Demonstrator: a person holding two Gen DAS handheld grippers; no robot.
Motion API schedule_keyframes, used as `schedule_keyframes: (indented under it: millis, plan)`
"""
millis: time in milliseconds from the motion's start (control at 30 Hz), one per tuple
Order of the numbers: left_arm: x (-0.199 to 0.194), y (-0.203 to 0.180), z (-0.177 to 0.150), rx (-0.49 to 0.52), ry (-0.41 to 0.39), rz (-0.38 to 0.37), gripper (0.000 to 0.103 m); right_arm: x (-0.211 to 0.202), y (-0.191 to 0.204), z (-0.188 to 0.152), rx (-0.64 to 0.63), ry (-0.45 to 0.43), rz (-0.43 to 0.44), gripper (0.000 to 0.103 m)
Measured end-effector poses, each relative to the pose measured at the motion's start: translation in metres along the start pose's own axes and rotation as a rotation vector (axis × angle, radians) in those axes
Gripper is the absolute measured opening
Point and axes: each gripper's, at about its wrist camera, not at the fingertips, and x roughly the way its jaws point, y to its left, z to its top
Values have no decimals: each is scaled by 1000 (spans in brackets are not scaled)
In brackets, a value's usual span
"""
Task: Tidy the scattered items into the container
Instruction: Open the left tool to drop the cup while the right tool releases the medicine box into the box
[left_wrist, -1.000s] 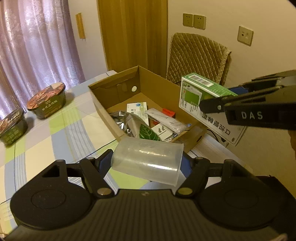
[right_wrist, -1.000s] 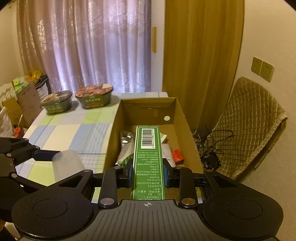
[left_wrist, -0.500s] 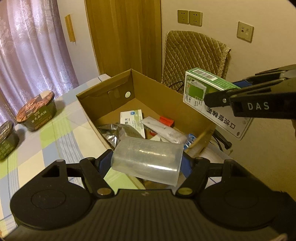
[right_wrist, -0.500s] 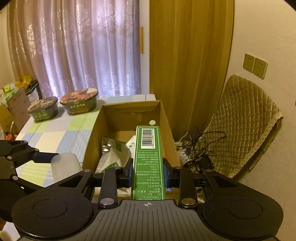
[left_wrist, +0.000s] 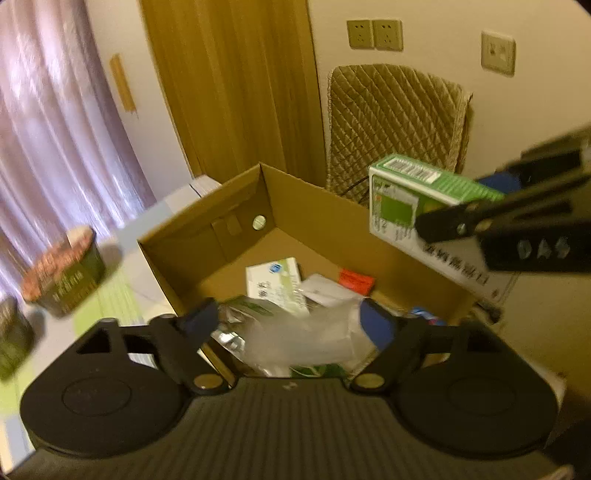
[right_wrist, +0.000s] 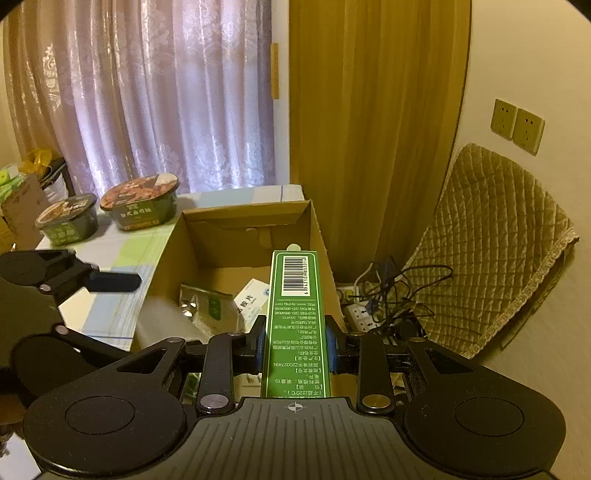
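Jaws, left gripper (left_wrist: 291, 328): spread wide, with a clear plastic cup (left_wrist: 306, 341) lying blurred between the blue pads; whether it is touched on either side cannot be told. Position: over the near end of the cardboard box (left_wrist: 325, 221).
Jaws, right gripper (right_wrist: 295, 341): clamped on a green carton (right_wrist: 295, 317), barcode end forward, held above the box's right wall.
Box contents: foil pouch (right_wrist: 208, 310), white medicine packet (left_wrist: 275, 282), small red item (left_wrist: 356, 282).
Table (right_wrist: 122, 258), checked cloth: two instant noodle bowls (right_wrist: 140, 201), well apart from the box.
Floor beside: power strip with tangled cables (right_wrist: 388, 302); quilted chair cover (right_wrist: 491, 236).
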Motion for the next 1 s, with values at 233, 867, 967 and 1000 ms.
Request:
schedule_keyframes:
  millis: [233, 867, 967, 1000]
  plan:
    - [1, 13, -22, -47, 39, 24, 83, 13, -3, -7, 9, 27, -5, 33]
    - [-18, 23, -52, -172, 61, 0, 83, 42, 27, 10, -38, 14, 84, 33]
    - [-19, 25, -53, -179, 59, 1, 83, 47, 27, 20, -29, -26, 84, 37]
    - [-20, 26, -53, -180, 59, 2, 83, 48, 26, 24, -18, -33, 80, 72]
